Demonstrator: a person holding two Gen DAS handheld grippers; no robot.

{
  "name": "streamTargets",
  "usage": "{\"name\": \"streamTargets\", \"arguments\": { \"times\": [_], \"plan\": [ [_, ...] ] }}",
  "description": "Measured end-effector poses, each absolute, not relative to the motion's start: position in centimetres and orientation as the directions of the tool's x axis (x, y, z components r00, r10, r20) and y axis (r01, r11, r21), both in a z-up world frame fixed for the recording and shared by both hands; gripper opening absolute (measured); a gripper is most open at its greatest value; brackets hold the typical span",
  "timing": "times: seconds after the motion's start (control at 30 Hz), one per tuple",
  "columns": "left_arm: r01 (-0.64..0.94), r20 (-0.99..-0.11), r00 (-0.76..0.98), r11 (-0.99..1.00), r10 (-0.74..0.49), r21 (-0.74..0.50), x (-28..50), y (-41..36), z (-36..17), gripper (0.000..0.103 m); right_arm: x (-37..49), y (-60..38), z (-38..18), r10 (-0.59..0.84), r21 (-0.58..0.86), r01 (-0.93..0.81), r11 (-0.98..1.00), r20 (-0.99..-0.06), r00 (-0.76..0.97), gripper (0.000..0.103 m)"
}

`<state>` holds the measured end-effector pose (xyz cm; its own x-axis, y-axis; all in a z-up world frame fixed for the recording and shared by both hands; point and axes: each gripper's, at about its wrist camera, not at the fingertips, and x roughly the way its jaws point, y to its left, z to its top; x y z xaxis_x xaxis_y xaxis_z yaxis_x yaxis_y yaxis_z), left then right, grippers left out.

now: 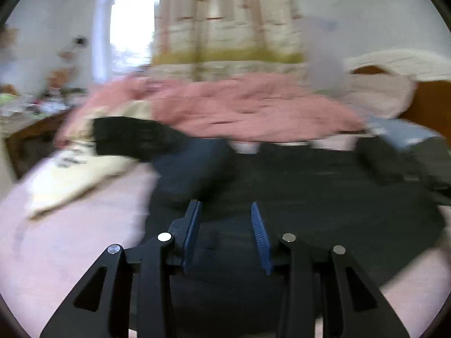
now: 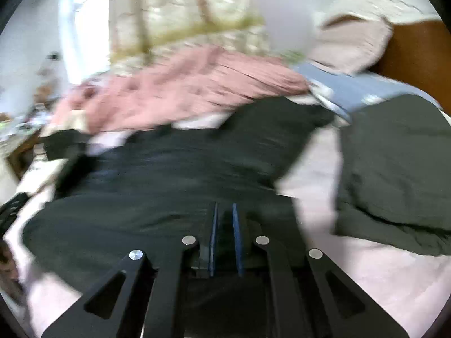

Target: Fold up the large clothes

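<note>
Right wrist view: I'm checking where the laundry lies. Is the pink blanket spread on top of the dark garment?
No, the pink blanket is bunched beyond the dark garment's far edge, not on top of it.

Pretty crowded bed: the dark garment (image 1: 310, 191) fills the middle, with the crumpled pink blanket (image 1: 239, 107) piled right behind it, blocking any reach toward the curtain (image 1: 225, 28). Another dark green piece (image 2: 394, 169) takes the right side, and a cream cloth (image 1: 70, 174) lies off to the left. Open room is mostly the bare pale pink sheet (image 2: 310, 169) strip between the two dark pieces and along the near edge.
</note>
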<state>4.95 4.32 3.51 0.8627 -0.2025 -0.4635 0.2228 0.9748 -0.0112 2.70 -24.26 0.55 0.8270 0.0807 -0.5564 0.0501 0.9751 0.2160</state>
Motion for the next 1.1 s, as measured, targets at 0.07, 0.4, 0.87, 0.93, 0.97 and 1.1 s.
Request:
{"name": "streamTargets", "arguments": {
  "times": [0.07, 0.4, 0.87, 0.93, 0.97, 1.1],
  "plan": [
    [0.347, -0.493, 0.796, 0.932, -0.351, -0.103, 4.3, 2.4, 3.1, 0.036, 2.6, -21.9, 0.7, 0.205, 0.271, -0.058, 0.961, -0.554, 0.807, 0.012],
    [0.427, -0.695, 0.652, 0.904, -0.303, 0.007, 4.6, -5.6, -3.2, 0.037, 6.2, -12.5, -5.5, 0.287, 0.215, -0.191, 0.958, -0.749, 0.597, 0.012],
    [0.467, -0.62, 0.637, 0.869, -0.458, -0.162, 4.2, -1.8, -1.1, 0.033, 3.4, -11.4, -2.7, 0.343, 0.194, -0.291, 0.937, -0.674, 0.654, 0.012],
    [0.454, -0.683, 0.603, 0.881, -0.412, -0.13, 4.6, -2.3, -2.1, 0.033, 3.5, -11.4, -3.4, 0.362, 0.223, -0.295, 0.929, -0.709, 0.605, 0.012],
    [0.452, -0.688, 0.604, 0.884, -0.403, -0.121, 4.5, -2.3, -2.3, 0.033, 3.7, -11.4, -3.9, 0.355, 0.227, -0.282, 0.932, -0.723, 0.592, 0.012],
    [0.401, -0.661, 0.674, 0.915, -0.33, -0.048, 3.7, -1.1, -2.0, 0.029, 3.5, -12.6, -4.6, 0.317, 0.231, -0.218, 0.948, -0.728, 0.608, 0.012]
  ]
}}
